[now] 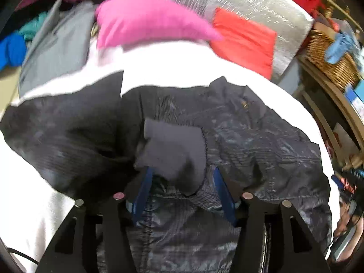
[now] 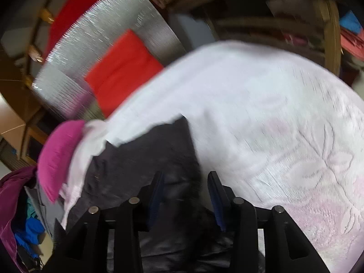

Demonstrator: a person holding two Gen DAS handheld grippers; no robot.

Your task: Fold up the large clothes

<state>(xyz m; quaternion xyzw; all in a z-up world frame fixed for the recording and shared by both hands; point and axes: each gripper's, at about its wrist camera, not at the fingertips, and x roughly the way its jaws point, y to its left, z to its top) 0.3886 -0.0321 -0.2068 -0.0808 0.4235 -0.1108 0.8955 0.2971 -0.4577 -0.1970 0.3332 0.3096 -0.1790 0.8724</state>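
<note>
The dark jacket [image 1: 204, 136] lies spread on the white bedspread [image 2: 261, 113], directly ahead of and beneath both sets of jaws. The left gripper [image 1: 182, 191] stands with jaws parted, a grey cuff or lining flap lying between them. The right gripper [image 2: 185, 198] is likewise spread; blur makes fabric contact uncertain. The shell looks light, limp and slick: grip at seams or hem. Right of the left jaws, a wicker basket [image 1: 329, 54] holds blue cloth.
</note>
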